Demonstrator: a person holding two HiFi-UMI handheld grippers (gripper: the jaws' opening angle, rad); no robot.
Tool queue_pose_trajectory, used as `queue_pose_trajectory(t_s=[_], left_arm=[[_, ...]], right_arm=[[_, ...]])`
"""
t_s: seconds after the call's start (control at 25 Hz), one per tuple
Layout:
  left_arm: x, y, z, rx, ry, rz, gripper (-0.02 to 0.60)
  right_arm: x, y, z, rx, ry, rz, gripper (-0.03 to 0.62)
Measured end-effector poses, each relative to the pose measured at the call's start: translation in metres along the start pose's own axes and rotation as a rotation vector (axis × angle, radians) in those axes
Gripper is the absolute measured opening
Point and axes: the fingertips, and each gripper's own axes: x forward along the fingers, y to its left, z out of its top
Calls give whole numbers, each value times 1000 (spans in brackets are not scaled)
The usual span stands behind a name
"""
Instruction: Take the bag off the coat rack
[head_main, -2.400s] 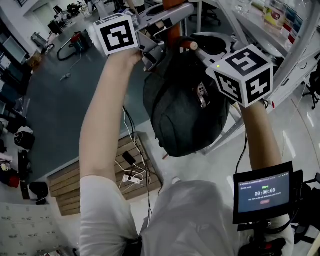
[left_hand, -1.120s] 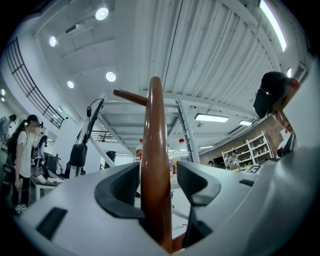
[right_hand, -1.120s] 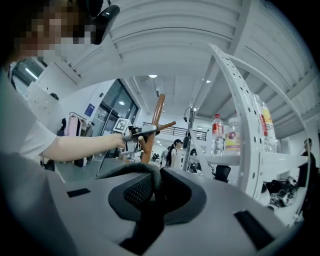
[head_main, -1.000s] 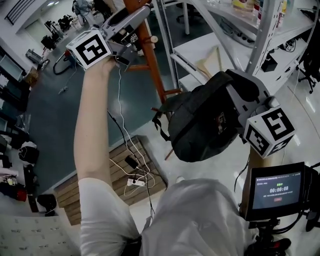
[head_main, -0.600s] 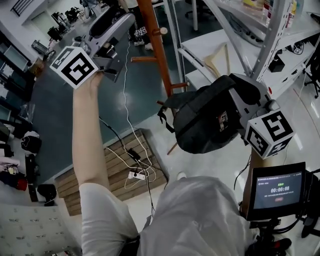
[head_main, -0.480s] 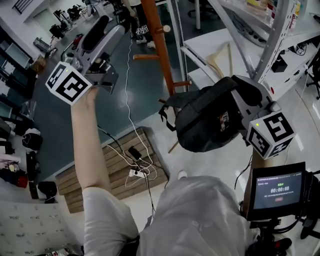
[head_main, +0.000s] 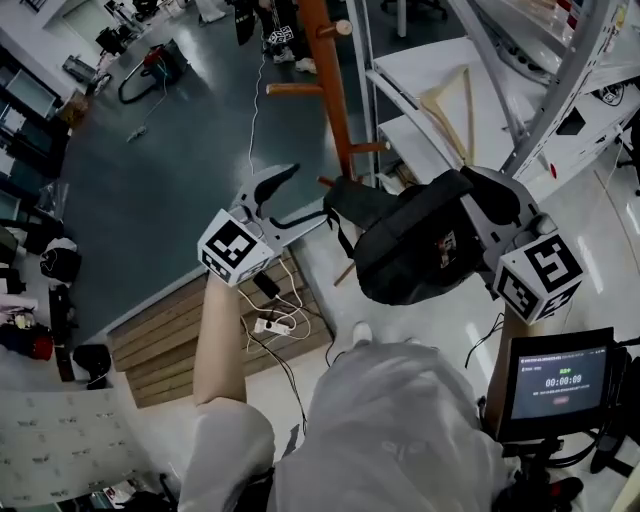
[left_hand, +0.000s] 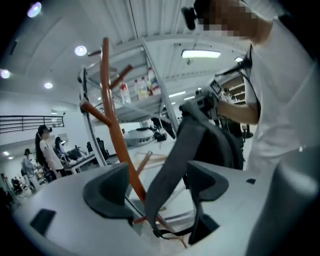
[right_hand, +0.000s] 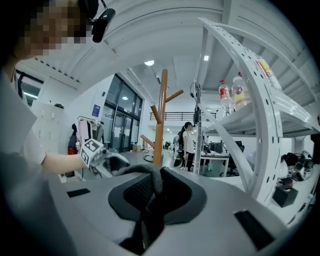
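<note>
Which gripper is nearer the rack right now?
Left. The left gripper, whose jaws have just been opening with a strap between them, is beside the rack; the right gripper holds the bag farther right.

coat rack (head_main: 333, 100) top cut off, bottles (right_hand: 239, 97) prob. too blurry

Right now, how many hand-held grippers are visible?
2: left hand-held gripper, open by the bag strap; right hand-held gripper, shut on the bag handle.
</note>
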Motion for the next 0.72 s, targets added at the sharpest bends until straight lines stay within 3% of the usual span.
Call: queue_pose_trajectory(t_s=[0.16,0.28,0.36,0.4,0.56,0.72], left_arm=[[57,-32,-67,16,107,-28,347],[75,-17,-88,-44,108,72,328],[68,2,-90,-132,71,155,102],[61,9,-88,-173,55,189,66],[24,18,-87,-188,127,302,37],[-12,-16,-116,-153,268,297,37]], right_arm=[[3,5,-6,15,17,17,51],[2,6,-8,29,21,18,51],[3,7,-10,35,21,15,51],[4,8,-10,35,22,15,51],[13,15,-19,34,28,40,51],[24,34,-31,17,46,105,51]])
